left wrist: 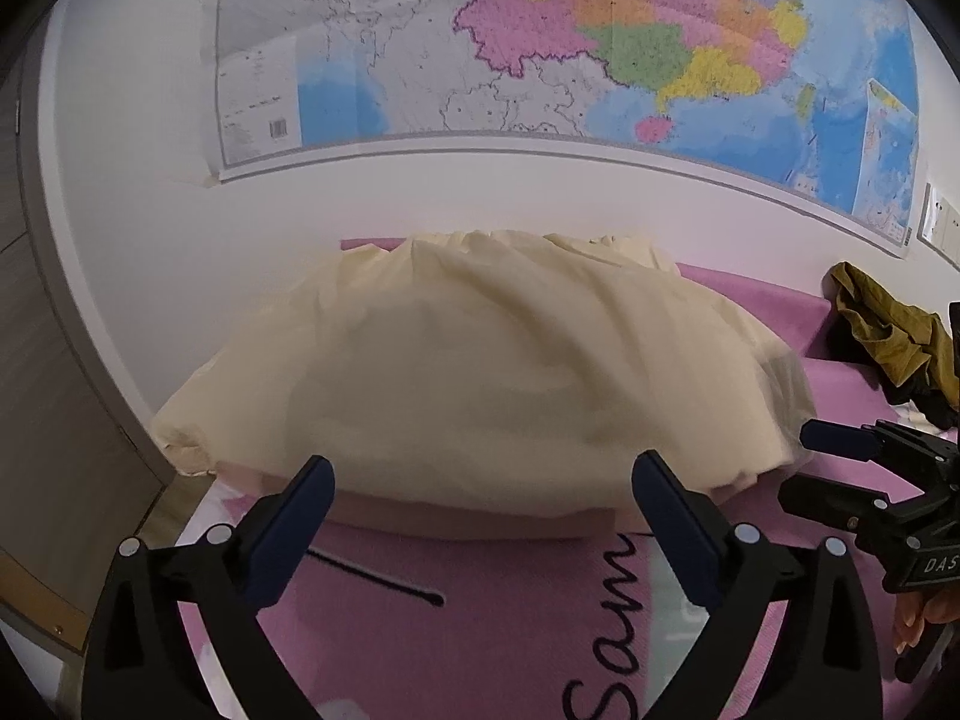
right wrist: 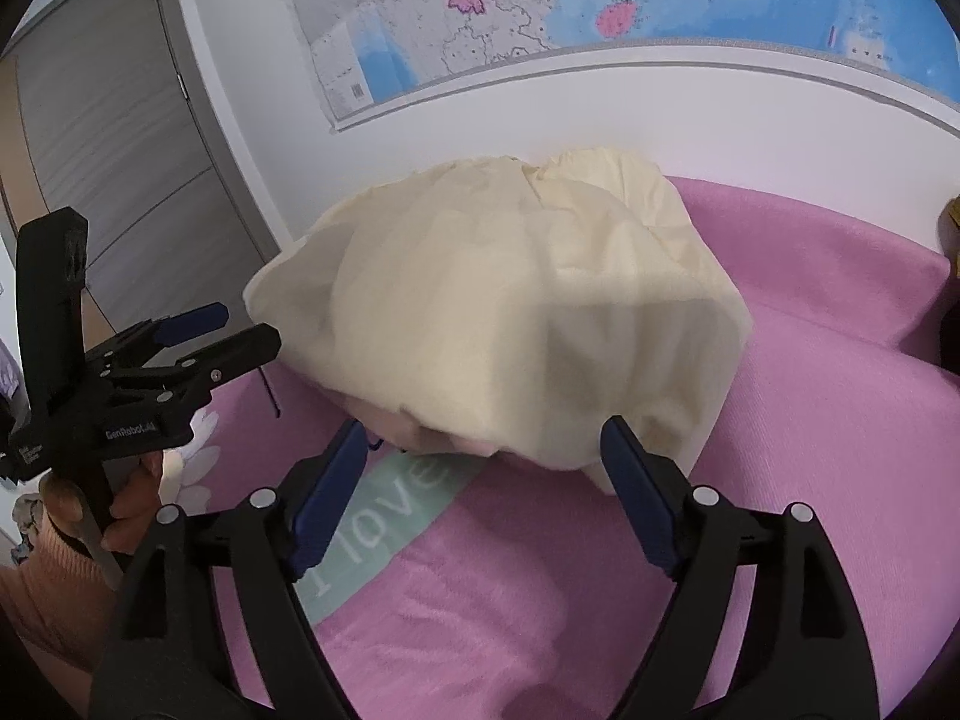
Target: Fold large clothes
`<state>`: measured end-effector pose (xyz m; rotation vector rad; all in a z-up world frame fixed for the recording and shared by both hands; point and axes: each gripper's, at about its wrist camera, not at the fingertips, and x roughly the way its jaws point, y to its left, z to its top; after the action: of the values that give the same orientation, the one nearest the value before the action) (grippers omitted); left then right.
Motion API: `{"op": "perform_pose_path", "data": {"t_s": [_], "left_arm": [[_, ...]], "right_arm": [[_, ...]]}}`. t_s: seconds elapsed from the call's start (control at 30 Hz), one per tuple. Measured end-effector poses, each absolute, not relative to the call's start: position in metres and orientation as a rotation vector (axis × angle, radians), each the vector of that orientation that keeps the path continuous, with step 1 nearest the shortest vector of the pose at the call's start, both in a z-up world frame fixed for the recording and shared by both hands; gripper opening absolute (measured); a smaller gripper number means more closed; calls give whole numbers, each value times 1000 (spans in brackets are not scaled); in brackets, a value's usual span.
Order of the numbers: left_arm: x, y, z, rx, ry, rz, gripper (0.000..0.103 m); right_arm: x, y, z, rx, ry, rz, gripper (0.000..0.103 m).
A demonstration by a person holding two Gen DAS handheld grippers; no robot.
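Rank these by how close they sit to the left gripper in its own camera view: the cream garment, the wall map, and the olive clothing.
From the left gripper, nearest first:
1. Cream garment, heaped straight ahead on the pink bed cover, just past the open fingertips.
2. Olive clothing, farther back at the right edge.
3. Wall map, high on the wall behind the bed.

The pink bedspread [left wrist: 456, 648] carries dark script reading "Sam"; its mint stripe [right wrist: 414, 504] reads "I love" in white; the left gripper [right wrist: 240, 330] body is marked "GenRobot.AI"; the right gripper [left wrist: 804, 468] shows "DAS", cut off
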<state>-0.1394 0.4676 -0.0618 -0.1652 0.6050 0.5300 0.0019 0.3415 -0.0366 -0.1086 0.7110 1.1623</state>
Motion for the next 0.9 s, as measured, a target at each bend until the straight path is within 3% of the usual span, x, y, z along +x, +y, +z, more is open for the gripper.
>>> {"op": "perform_pose_path", "data": {"t_s": [0.13, 0.9], "left_arm": [[-148, 457, -61, -162, 600, 553, 96], [-178, 421, -63, -241, 594, 581, 96]], "right_arm": [[-12, 334, -34, -114, 677, 1163, 95], [-43, 307, -37, -71, 641, 1148, 97]]}}
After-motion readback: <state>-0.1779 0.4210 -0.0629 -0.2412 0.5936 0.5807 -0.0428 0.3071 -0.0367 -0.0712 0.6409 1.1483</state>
